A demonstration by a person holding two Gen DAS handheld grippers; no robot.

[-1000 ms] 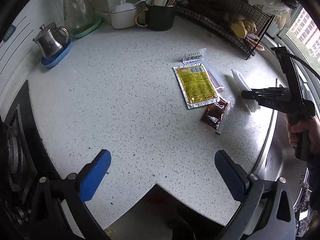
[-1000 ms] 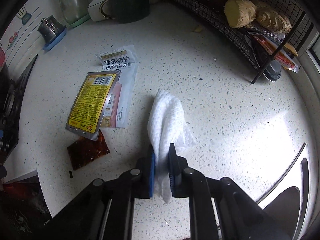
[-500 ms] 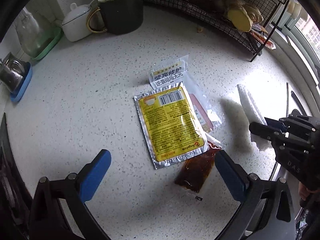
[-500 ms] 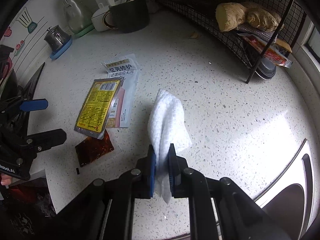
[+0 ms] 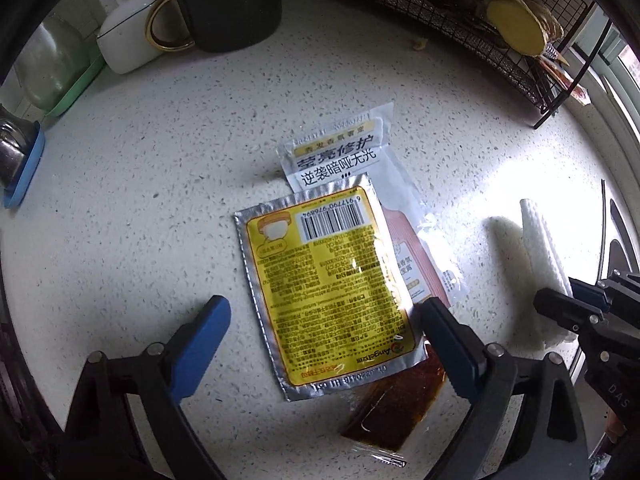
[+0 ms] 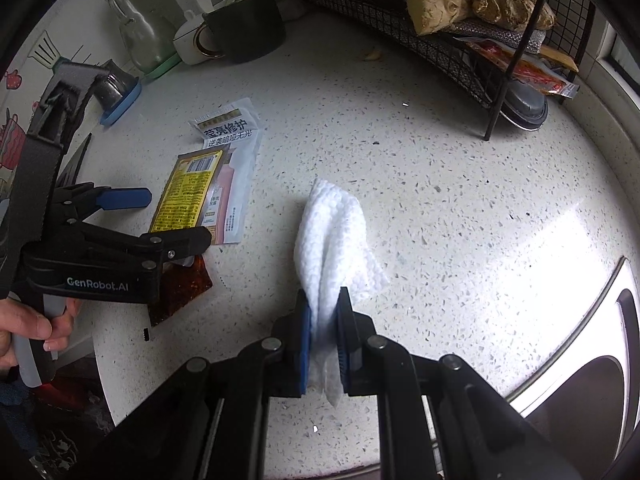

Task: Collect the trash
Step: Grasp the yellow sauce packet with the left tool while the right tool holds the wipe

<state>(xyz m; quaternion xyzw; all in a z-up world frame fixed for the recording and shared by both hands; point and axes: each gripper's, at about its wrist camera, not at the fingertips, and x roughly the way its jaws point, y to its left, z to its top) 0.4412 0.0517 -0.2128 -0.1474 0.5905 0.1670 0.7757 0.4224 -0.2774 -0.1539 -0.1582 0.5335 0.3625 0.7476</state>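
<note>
Speckled white stone countertop (image 5: 132,184) fills both views, and we work near its front edge. Our right gripper (image 6: 323,334) is clamped on a crumpled white paper towel (image 6: 330,236), whose loose end rests on the surface beside the sink rim (image 6: 576,340). Our left gripper (image 5: 324,316) hangs spread wide above a yellow foil packet (image 5: 324,284), one blue finger on each side and neither touching it. That packet overlaps a white sachet (image 5: 340,158) toward the back and a dark sauce sachet (image 5: 394,410) toward the front edge. Farther back stand a dark mug (image 5: 230,4), a white lidded pot (image 5: 128,44) and a wire rack (image 6: 460,46) holding ginger (image 6: 478,4).
</note>
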